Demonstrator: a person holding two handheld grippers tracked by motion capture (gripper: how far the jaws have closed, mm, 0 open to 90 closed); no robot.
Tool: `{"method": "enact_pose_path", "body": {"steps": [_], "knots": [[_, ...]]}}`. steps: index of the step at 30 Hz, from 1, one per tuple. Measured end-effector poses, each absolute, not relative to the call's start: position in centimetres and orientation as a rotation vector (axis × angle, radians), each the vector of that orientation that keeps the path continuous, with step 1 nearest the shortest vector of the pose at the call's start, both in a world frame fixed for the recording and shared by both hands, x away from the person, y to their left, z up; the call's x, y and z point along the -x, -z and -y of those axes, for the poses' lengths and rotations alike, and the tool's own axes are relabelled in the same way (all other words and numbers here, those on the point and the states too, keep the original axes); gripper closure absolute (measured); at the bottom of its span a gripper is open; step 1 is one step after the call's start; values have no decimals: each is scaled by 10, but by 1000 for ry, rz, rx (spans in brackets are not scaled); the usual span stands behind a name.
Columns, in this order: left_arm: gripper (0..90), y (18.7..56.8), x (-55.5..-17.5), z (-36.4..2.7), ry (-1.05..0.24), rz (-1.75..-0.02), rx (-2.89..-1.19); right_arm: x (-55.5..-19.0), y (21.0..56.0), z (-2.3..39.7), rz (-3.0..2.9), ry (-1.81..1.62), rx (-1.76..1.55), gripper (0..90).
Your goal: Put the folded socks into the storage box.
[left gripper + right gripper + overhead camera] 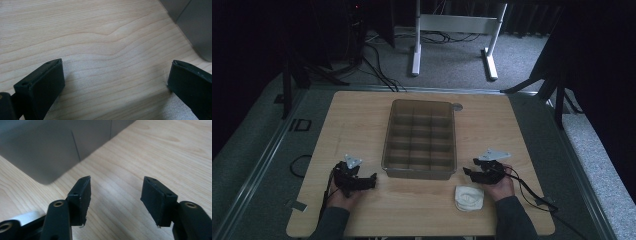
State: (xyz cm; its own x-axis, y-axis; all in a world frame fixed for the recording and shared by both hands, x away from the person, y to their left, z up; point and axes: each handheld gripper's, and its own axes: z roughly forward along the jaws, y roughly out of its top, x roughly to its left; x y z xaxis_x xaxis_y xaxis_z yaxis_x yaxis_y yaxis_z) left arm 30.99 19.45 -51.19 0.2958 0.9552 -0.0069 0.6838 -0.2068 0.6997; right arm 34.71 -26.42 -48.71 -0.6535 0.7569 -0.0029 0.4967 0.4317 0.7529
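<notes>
On either side of the divided grey tray, the left gripper and right gripper are held spread (nothing between their jaws); a white cloth is seen near its front right corner.

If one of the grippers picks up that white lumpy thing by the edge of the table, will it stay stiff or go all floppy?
Probably floppy. The white thing looks like a crumpled cloth or wipe, with soft folds and no firm edges, so it would likely sag and droop from the right gripper. It also looks light, and lying flat on the table, it shouldn't roll away.
</notes>
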Motion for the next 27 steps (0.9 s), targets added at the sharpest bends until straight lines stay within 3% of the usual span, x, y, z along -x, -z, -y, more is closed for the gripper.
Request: {"method": "enact_pose_path", "body": {"steps": [20,27], "knots": [[10,512,-310,-195,-587,-1456,-1972,-318,461,266,-2378,-1014,-1021,575],[10,512,-310,-195,-587,-1456,-1972,-305,453,264,-2377,-1015,-1008,578]]}}
